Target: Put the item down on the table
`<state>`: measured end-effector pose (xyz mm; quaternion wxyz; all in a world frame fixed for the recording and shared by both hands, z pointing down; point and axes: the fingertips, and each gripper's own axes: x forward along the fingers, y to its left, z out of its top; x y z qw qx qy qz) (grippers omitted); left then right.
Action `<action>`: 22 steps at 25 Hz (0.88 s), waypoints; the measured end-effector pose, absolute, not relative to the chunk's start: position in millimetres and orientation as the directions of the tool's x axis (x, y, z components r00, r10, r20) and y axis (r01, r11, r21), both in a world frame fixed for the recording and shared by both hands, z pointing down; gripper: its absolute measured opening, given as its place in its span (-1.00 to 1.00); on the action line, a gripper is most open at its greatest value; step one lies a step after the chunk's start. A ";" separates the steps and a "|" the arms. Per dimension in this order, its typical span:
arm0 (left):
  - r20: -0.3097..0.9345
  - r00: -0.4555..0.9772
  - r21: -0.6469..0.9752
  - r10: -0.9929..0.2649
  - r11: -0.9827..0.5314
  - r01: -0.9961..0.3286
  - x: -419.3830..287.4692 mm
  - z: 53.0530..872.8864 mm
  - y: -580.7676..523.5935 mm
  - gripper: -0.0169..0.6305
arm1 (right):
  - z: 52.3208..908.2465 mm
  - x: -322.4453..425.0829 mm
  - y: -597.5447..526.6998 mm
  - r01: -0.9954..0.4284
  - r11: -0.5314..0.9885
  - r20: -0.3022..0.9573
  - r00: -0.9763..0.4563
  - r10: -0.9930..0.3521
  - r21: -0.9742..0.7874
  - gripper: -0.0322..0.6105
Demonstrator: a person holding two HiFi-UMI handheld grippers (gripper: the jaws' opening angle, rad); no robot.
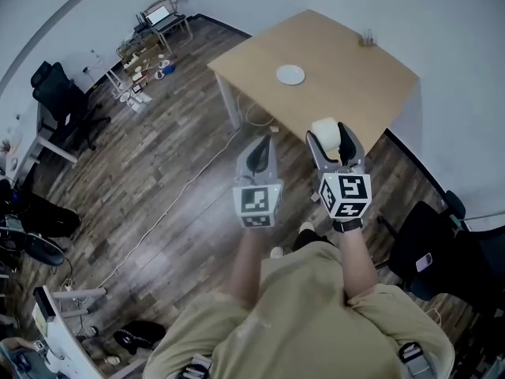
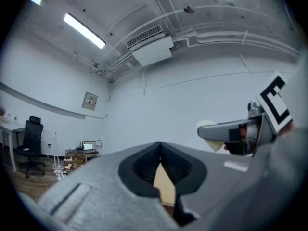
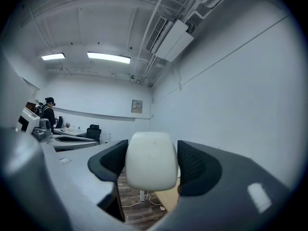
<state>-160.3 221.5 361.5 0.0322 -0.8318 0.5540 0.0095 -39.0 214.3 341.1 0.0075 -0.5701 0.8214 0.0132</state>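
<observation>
One white item (image 3: 147,160) clamped in right claw (image 1: 332,137); left claw (image 2: 160,150) closed, empty; one table (image 1: 347,69).

- Left gripper (image 1: 263,142): a pale grey shell narrowing to a point, with dark lining along its inner faces.
- Up close, the left gripper's pads (image 2: 144,170) are black and finely ribbed, set in smooth matte grey plastic.
- Right gripper (image 1: 334,136): same grey build, and its pads (image 3: 196,170) are black with a dotted grip texture.
- Left marker cube (image 1: 257,204): white faces with black square patterns.
- Right marker cube (image 1: 346,194): white, with bold black blocky marks.
- A black wrist strap (image 1: 347,226) sits just behind that cube.
- The person wears a tan short-sleeved T-shirt (image 1: 300,314).
- Over it there's a grey-and-black harness buckle (image 1: 411,355) at the shoulder.
- Down below are pale shoes (image 1: 306,227).
</observation>
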 end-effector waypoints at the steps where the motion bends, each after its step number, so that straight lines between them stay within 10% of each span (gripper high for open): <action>1: -0.047 0.390 -0.041 -0.920 -0.389 -0.921 -161.6 361.9 218.3 -0.94 | 339.0 -41.7 209.9 -0.935 0.354 -0.030 -0.354 -0.935 0.015 0.11; 22: -0.120 0.283 -0.015 -0.951 -0.284 -0.959 -132.6 315.8 -47.3 -0.94 | 301.7 -14.7 -57.4 -0.892 0.452 -0.149 -0.448 -0.882 0.004 0.10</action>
